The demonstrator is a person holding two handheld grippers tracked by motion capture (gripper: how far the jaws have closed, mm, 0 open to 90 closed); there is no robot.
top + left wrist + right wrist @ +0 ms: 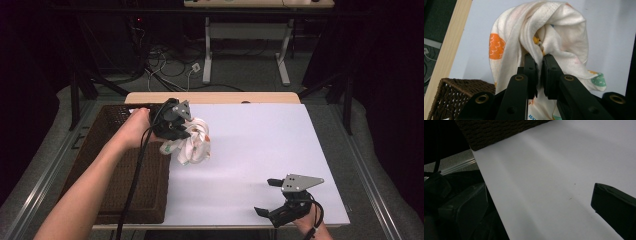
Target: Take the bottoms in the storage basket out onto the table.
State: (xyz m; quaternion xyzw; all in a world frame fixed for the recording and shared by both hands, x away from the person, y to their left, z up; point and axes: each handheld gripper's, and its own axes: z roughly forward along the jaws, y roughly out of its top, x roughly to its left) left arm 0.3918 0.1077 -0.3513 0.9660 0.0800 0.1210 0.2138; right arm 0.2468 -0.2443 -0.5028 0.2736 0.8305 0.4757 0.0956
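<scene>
Cloth (pixel 541 32) pinched in left hand-held gripper (pixel 539 61).

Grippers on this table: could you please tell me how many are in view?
2. The left gripper is at the white mat's left edge beside the wicker basket, shut on a bunched patterned cloth. The right gripper sits open near the mat's front right.
</scene>
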